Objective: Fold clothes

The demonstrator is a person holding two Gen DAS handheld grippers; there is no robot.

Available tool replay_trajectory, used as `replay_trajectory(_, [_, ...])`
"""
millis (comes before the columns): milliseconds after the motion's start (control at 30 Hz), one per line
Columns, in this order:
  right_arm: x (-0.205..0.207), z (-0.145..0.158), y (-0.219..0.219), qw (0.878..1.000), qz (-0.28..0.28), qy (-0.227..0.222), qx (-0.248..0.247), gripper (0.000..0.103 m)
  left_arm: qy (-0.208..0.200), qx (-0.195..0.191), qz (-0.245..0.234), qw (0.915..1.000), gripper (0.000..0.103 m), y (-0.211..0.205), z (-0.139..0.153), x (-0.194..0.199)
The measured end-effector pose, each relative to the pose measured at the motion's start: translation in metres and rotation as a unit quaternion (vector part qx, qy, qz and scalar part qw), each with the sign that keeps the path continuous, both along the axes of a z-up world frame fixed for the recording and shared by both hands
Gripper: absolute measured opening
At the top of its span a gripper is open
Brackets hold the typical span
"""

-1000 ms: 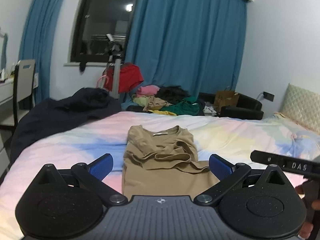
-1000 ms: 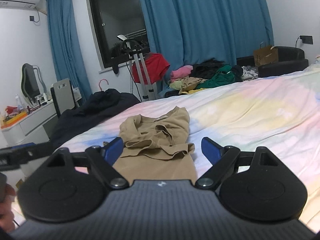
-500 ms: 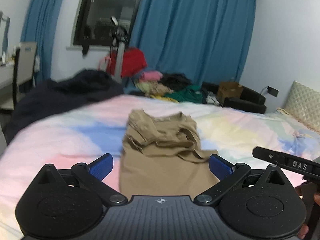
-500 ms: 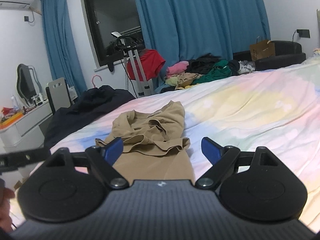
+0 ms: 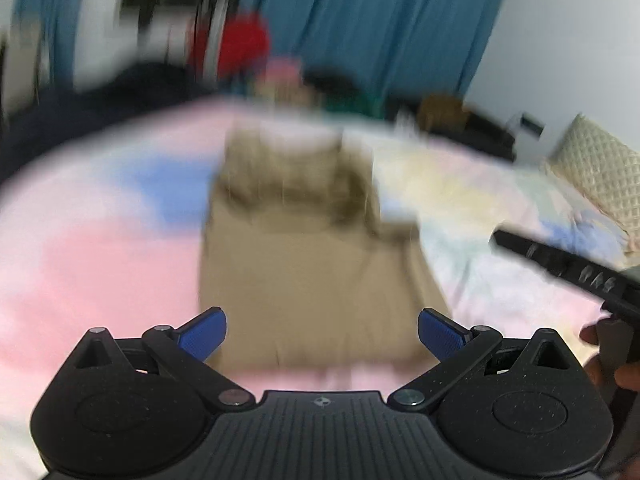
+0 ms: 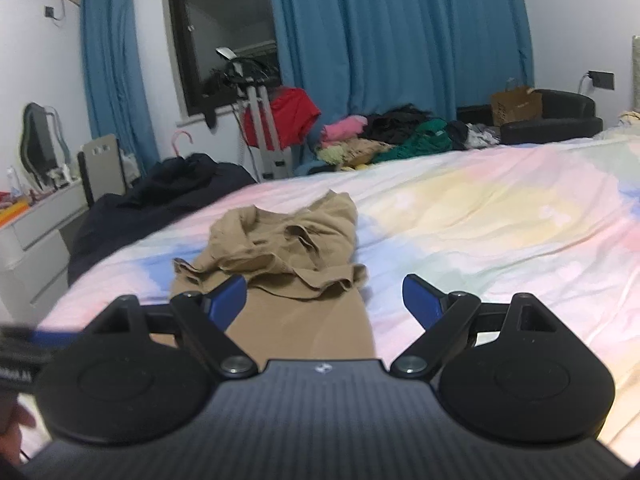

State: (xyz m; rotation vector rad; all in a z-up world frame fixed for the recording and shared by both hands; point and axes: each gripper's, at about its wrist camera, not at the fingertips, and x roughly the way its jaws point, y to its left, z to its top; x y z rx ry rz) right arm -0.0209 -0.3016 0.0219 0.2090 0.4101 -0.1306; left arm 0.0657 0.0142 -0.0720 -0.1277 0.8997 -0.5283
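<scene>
Tan shirt lies flat on bed, sleeves folded in and bunched across its middle, collar toward far edge.

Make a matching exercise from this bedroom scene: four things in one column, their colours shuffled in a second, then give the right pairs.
Things:
1. shirt lying on the bed
2. curtain
3. garment hanging on the stand
4. gripper pads

Colours:
A. red
B. dark blue
C. tan
D. teal blue

Pairs: 1-C, 2-D, 3-A, 4-B
</scene>
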Motion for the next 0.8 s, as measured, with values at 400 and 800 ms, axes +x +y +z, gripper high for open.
replay_trajectory(400, [0.009, -0.021, -0.004, 0.997, 0.012, 0.049, 0.062, 0.086, 0.204, -0.189, 0.118, 0.9533, 0.102, 0.043, -0.077, 0.067])
replay_trajectory(800, [0.011, -0.037, -0.013, 0.980, 0.030, 0.079, 0.181, 0.088, 0.206, -0.213, 0.121, 0.9474, 0.102, 0.038, -0.085, 0.072])
